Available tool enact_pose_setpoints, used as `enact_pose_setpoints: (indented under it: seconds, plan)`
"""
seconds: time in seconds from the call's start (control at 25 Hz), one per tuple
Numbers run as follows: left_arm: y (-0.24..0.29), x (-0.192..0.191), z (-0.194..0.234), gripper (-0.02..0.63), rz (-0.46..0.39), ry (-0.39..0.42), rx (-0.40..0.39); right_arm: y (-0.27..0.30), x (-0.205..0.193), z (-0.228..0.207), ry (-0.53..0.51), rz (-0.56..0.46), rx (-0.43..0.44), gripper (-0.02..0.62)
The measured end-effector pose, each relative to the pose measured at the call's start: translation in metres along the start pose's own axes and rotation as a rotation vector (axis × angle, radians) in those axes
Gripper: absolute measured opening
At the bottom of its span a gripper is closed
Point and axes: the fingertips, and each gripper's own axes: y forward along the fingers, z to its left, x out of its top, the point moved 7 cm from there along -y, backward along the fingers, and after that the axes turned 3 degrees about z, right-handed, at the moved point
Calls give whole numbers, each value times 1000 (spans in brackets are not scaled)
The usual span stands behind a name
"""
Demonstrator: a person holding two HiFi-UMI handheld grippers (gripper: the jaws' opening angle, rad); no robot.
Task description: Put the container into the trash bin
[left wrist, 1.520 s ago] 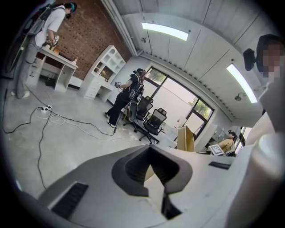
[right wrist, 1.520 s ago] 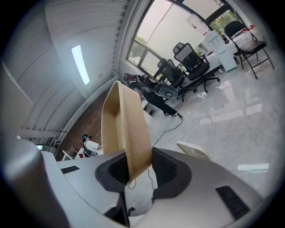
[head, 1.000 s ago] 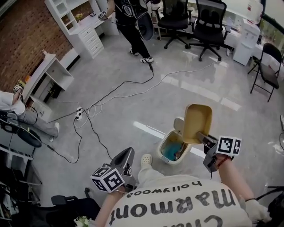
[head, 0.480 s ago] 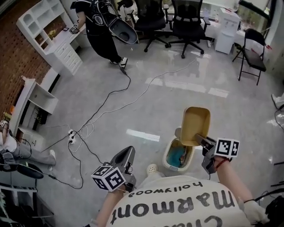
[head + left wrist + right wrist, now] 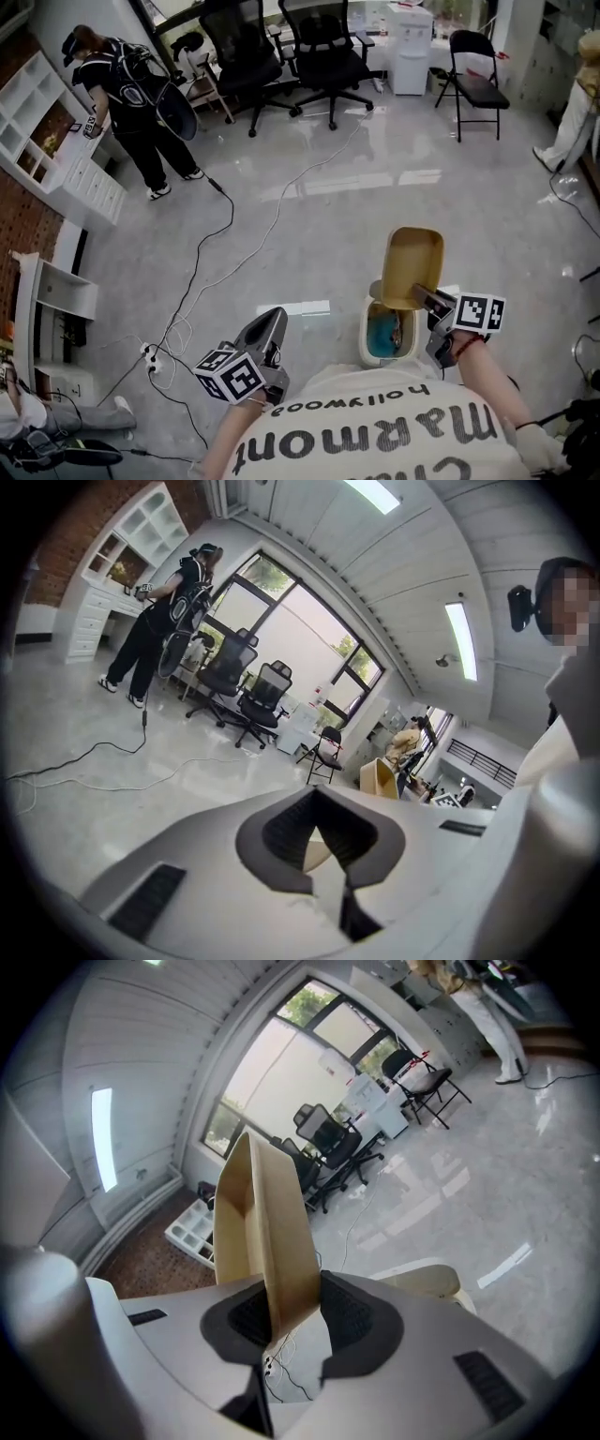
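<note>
A person's right gripper (image 5: 427,298) grips a tan, tray-shaped container (image 5: 414,267) by one end wall at the lower right of the head view. Its jaws are pressed on either side of the thin wall, as the right gripper view confirms (image 5: 281,1312). The container (image 5: 267,1232) stands nearly on end with its hollow side facing the camera. In the head view its lower edge sits just above the far rim of the cream trash bin (image 5: 367,330). The bin stands open on the grey floor, something blue showing inside.

The left gripper (image 5: 267,330) hangs at lower centre, well apart from the bin. Its jaws are drawn together at the tips and carry nothing.

Black cables (image 5: 216,253) trail across the floor towards the upper left of the frame, where a person in black (image 5: 136,94) stands by white drawers (image 5: 89,187). Black office chairs (image 5: 319,56) and a folding chair (image 5: 473,84) line the top of the frame.
</note>
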Motion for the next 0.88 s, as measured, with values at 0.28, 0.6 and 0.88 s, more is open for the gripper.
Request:
enact_pose_setpoints:
  seconds: [0.28, 0.6, 0.88]
  plan:
    - [26, 17, -1, -8, 90, 30, -87, -28, -25, -1, 86, -84, -44, 106]
    - [38, -1, -30, -6, 4, 181, -273, -46, -64, -20, 212, -126, -113, 104]
    - [67, -52, -34, -9, 149, 213, -298, -49, -110, -58, 312, -81, -154, 105]
